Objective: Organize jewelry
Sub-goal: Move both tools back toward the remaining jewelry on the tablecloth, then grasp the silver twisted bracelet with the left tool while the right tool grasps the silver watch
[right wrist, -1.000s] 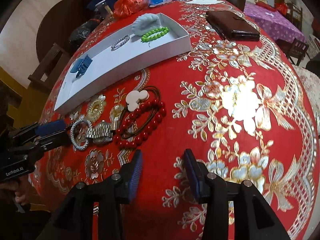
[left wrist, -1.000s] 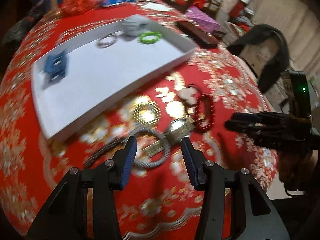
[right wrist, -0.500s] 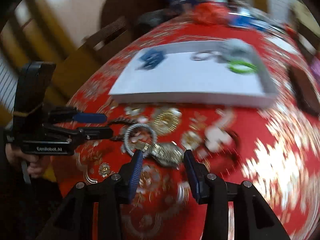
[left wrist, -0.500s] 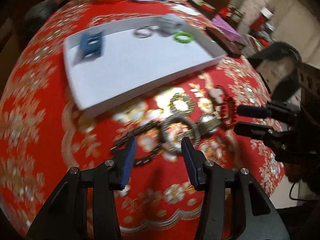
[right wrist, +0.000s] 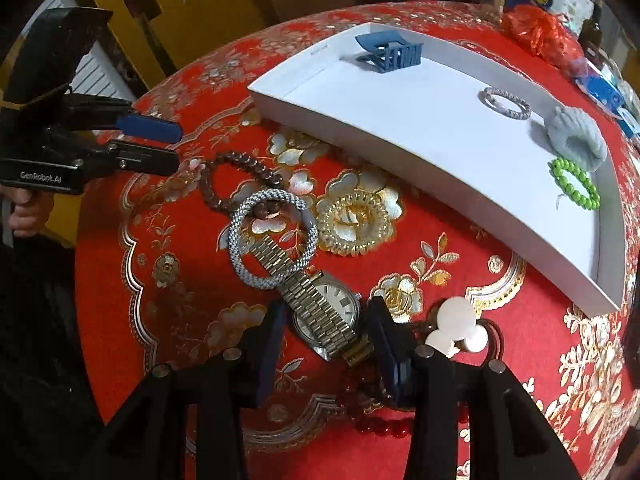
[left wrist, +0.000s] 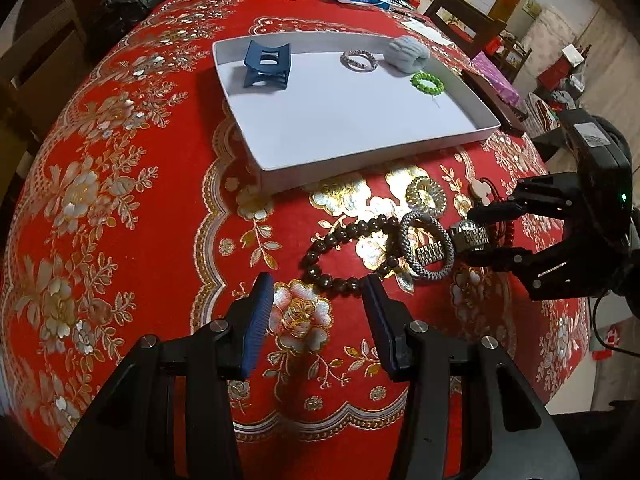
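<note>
Right jaws point(right wrist: 326, 332) parted, straddling the watch point(right wrist: 330, 316) flat on the counter point(right wrist: 160, 320), not gripping. Its band runs toward 11 o'clock through the grey bracelet point(right wrist: 272, 240). Left jaws point(left wrist: 318, 306) parted, empty, further off. Tray point(right wrist: 360, 136) at 1 o'clock.

Both black two-finger grippers with blue pads tilt steeply downward, the left gripper point(left wrist: 318, 296) with its jaws parted and nothing between the fingertips, the right gripper point(right wrist: 326, 320) with its jaws parted, fingertips either side of a watch.
</note>
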### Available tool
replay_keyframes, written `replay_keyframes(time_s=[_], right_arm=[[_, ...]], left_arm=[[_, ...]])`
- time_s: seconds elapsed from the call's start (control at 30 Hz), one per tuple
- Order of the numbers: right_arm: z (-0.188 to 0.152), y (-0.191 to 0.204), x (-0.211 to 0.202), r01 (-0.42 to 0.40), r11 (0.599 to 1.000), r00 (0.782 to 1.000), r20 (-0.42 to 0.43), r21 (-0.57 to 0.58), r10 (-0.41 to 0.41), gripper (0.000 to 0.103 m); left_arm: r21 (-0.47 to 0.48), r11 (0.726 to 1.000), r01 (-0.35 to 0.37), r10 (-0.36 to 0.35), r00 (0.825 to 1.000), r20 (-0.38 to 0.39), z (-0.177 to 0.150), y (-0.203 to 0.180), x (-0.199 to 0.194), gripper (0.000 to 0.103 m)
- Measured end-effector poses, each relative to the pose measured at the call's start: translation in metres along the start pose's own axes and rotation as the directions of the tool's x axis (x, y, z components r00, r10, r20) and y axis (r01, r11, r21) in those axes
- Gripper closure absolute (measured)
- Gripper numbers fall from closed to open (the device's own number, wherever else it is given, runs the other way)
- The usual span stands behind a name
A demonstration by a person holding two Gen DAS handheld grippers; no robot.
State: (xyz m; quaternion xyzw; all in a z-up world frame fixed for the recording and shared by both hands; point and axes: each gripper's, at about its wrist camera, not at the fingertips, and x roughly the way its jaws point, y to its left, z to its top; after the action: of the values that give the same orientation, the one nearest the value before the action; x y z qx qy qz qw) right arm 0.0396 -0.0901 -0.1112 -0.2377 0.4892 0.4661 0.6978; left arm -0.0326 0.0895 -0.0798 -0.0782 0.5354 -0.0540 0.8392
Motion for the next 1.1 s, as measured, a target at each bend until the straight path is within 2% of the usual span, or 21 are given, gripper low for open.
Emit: replay_keyframes(time_s=[0.1,0.2,0.3,0.43,0.57,0.63,0.7,0.77,0.83,0.9,1.07,1.1], right_arm=[[0.0,0.003,-0.002,0.039,0.999,0.999,0.009,0.032,-0.04,0.066],[-0.001,0.001,-0.004,0.053,0.992,0.998,0.035,0.112,-0.058,0.067],[-0.012,0.002,-0.024,0.04,0.978,0.993,0.103,0.204,-0.062,0.067],[-0.032,0.006,-0.057,0.018,0.941,0.978,0.191,0.339,-0.087,0.068],[-0.058,0.012,-0.081,0.003,0.889,0.963,0.238,0.458,-0.126,0.069],[-0.074,0.014,-0.091,-0.015,0.863,0.957,0.258,0.506,-0.135,0.077],[-0.085,0.014,-0.094,-0.036,0.843,0.955,0.266,0.537,-0.129,0.08],[-0.095,0.018,-0.096,-0.033,0.832,0.955,0.263,0.553,-0.137,0.081],[-0.104,0.019,-0.095,-0.042,0.82,0.957,0.259,0.571,-0.131,0.081],[-0.111,0.017,-0.093,-0.054,0.807,0.957,0.261,0.588,-0.126,0.085],[-0.124,0.014,-0.088,-0.059,0.797,0.957,0.26,0.601,-0.125,0.085],[-0.125,0.014,-0.088,-0.063,0.793,0.957,0.262,0.606,-0.125,0.081]], left_arm=[[0.013,1.0,0.02,-0.02,1.0,-0.005,0.001,-0.007,0.002,0.058],[0.029,0.998,0.053,-0.052,0.999,-0.012,0.003,-0.014,0.005,0.058],[0.053,0.993,0.101,-0.1,0.995,-0.028,0.003,-0.025,0.008,0.058],[0.085,0.987,0.14,-0.137,0.99,-0.039,0.006,-0.04,0.013,0.058],[0.093,0.986,0.14,-0.137,0.99,-0.03,0.018,-0.048,0.023,0.058],[0.082,0.986,0.146,-0.143,0.989,-0.039,0.026,-0.051,0.033,0.058],[0.082,0.988,0.128,-0.125,0.991,-0.047,0.03,-0.053,0.042,0.062],[0.073,0.991,0.113,-0.109,0.992,-0.059,0.033,-0.052,0.052,0.078],[0.062,0.993,0.105,-0.102,0.994,-0.051,0.034,-0.05,0.055,0.083],[0.061,0.994,0.092,-0.089,0.995,-0.055,0.035,-0.05,0.055,0.093],[0.053,0.994,0.093,-0.091,0.995,-0.034,0.032,-0.048,0.043,0.096],[0.057,0.994,0.093,-0.092,0.995,-0.024,0.032,-0.049,0.039,0.096]])
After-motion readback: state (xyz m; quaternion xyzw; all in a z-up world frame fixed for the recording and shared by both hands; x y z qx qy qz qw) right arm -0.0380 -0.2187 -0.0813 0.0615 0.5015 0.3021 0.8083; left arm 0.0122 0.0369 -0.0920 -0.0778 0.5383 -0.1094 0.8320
